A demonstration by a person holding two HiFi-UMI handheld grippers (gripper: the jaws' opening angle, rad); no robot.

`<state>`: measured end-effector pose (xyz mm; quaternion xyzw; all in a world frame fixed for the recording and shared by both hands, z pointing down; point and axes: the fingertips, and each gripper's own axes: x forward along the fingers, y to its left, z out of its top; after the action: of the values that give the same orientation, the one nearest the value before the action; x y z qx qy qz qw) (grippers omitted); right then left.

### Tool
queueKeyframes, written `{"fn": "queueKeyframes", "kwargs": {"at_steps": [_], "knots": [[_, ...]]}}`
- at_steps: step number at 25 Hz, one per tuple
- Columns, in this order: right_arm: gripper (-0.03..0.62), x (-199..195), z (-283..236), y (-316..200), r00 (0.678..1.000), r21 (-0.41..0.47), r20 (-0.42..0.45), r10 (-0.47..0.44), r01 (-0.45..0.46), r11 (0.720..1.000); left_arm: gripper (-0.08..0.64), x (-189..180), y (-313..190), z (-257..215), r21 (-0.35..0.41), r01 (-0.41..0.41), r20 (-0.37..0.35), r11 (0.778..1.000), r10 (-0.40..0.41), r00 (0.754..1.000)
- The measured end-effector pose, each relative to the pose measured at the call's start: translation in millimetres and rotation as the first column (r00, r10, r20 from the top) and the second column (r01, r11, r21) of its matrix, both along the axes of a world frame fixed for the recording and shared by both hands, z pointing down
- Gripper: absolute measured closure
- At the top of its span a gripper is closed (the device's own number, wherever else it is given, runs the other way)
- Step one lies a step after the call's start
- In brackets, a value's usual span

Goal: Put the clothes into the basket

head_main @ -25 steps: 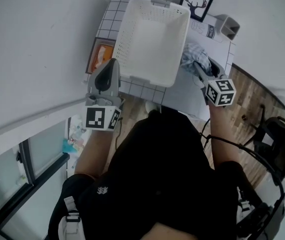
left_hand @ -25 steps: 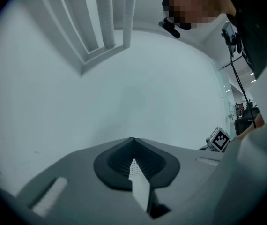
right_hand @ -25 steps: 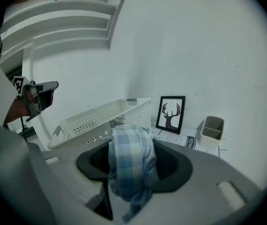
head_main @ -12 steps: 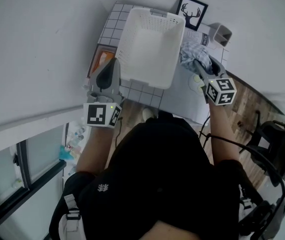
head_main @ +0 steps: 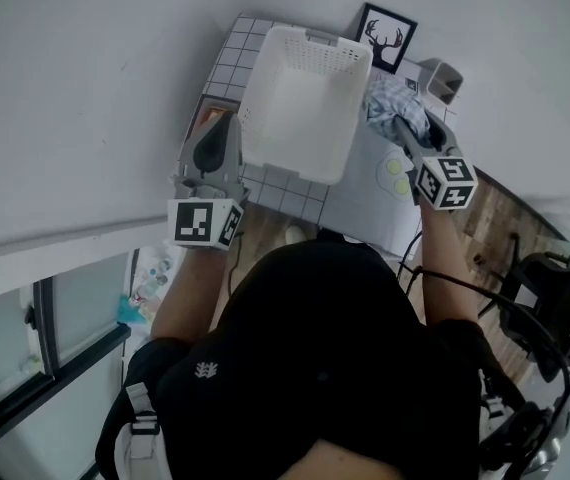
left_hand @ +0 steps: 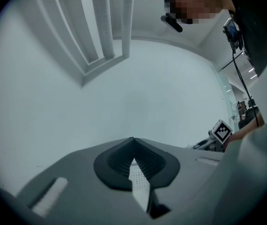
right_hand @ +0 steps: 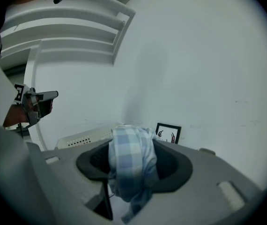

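The white perforated basket (head_main: 303,103) stands on the tiled table (head_main: 287,200). My right gripper (head_main: 401,128) is shut on a blue-and-white checked cloth (head_main: 395,103), which hangs bunched just off the basket's right rim. In the right gripper view the cloth (right_hand: 129,165) fills the space between the jaws of the right gripper (right_hand: 129,142), with the basket's rim (right_hand: 84,137) behind it. My left gripper (head_main: 227,120) rests at the basket's left near corner. In its own view the left gripper (left_hand: 133,140) is shut at the tips, and a strip of the basket's wall (left_hand: 138,177) shows in the gap behind them.
A framed deer picture (head_main: 385,36) and a grey holder (head_main: 443,76) stand against the wall behind the basket. An orange item (head_main: 205,120) lies left of the basket. A white mat with green dots (head_main: 380,183) covers the table's right part. Black equipment (head_main: 555,303) stands on the wooden floor.
My right gripper has carried the checked cloth up off the mat and closer to the basket's right rim. My left gripper has stayed at the basket's left corner.
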<state>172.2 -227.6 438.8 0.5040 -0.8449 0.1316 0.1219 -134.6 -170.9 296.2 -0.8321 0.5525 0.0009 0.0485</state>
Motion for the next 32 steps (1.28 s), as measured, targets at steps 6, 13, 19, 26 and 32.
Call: {"fn": "queueKeyframes", "kwargs": {"at_steps": [6,13,19,26,32], "knots": [[0.37,-5.0,-30.0,-4.5,1.0,0.065,-0.005,-0.004,0.004,0.998,0.554,8.6,-5.4,-18.9,0.035,-0.015,0.002,0.999,0.015,1.0],[0.37,-7.6,-49.3,-10.9,1.0,0.098,-0.001,-0.014,0.014,0.995,0.554,4.9,-10.6,-24.2,0.047,0.004,-0.009,0.999,-0.003,1.0],[0.371,-8.8,-57.5,-15.1,1.0,0.115,-0.004,-0.021,0.022,0.993,0.554,-1.6,-10.1,-29.0,0.063,0.025,-0.015,0.998,-0.024,1.0],[0.37,-24.7,-63.7,-20.4,0.999,0.127,-0.001,-0.054,0.054,0.99,0.554,-17.6,-5.6,-31.7,0.063,0.06,-0.03,0.996,-0.058,0.998],[0.37,-48.4,-67.9,-22.2,0.995,0.141,0.004,-0.101,0.099,0.985,0.554,-34.3,3.8,-33.4,0.066,0.097,-0.023,0.993,-0.096,0.995]]}}
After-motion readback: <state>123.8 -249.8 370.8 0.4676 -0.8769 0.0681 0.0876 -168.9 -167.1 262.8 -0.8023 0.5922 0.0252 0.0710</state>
